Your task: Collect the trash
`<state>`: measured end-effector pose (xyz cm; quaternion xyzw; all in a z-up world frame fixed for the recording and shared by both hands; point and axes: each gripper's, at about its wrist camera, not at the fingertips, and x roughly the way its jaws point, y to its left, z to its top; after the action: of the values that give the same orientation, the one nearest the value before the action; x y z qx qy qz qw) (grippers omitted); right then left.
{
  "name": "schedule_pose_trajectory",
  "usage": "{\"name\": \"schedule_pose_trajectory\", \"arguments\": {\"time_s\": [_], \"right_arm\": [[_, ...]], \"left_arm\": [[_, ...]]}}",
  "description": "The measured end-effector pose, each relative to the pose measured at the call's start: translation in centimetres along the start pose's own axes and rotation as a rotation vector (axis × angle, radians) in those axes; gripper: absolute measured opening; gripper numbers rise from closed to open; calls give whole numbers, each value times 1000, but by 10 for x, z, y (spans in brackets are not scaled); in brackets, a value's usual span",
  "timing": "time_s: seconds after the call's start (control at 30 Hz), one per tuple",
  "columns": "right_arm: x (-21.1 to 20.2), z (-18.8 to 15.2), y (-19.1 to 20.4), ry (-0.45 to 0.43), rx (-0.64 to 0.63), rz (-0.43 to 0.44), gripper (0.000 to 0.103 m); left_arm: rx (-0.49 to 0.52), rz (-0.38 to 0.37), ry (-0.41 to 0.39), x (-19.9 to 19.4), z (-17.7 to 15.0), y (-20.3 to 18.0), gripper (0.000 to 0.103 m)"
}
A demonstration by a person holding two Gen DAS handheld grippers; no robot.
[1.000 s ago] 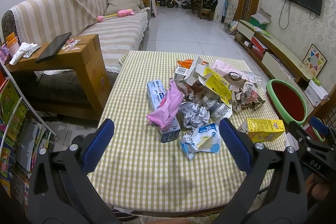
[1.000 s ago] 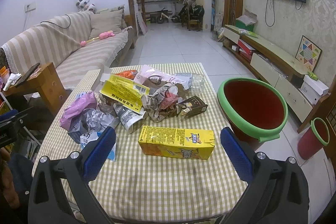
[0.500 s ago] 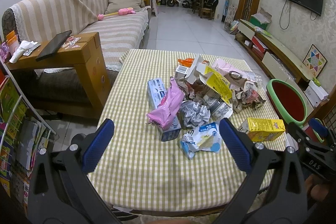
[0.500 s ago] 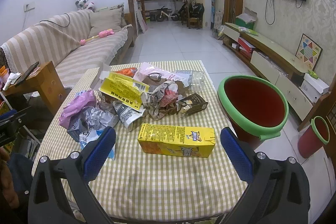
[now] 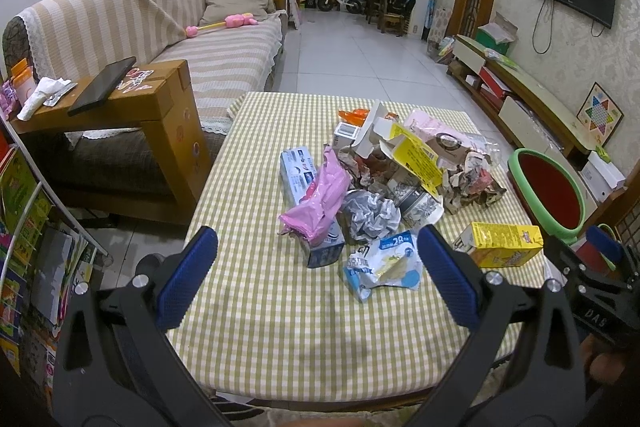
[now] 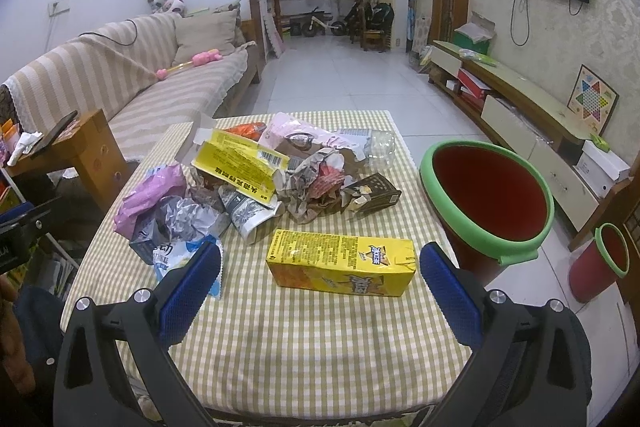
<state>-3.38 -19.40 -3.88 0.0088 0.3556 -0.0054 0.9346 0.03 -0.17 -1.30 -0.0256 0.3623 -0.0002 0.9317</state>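
The right gripper (image 6: 320, 263) has neared the yellow carton (image 6: 342, 263); both jaws apart, near counter (image 5: 304, 327) edge bare.

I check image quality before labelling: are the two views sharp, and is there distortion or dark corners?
Left wrist view: sharp, strong fisheye bending, black corners; the blue-and-white wrapper reads clearly. Right wrist view: the same bending and corners; the yellow box is crisp, no glare.

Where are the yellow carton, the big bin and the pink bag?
yellow carton (image 6: 342, 263): right wrist view, middle of its printed top face.
big bin (image 6: 486, 233): right wrist view, near part of its green rim.
pink bag (image 5: 320, 203): left wrist view, middle of the crumpled plastic.
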Motion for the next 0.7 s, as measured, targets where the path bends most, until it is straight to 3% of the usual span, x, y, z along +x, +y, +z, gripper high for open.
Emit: {"name": "schedule_pose_trajectory", "arguments": {"time_s": [0.7], "right_arm": [[1, 0, -1, 10, -3, -1, 96]], "left_arm": [[-3, 0, 2, 1, 0, 0, 98]]}}
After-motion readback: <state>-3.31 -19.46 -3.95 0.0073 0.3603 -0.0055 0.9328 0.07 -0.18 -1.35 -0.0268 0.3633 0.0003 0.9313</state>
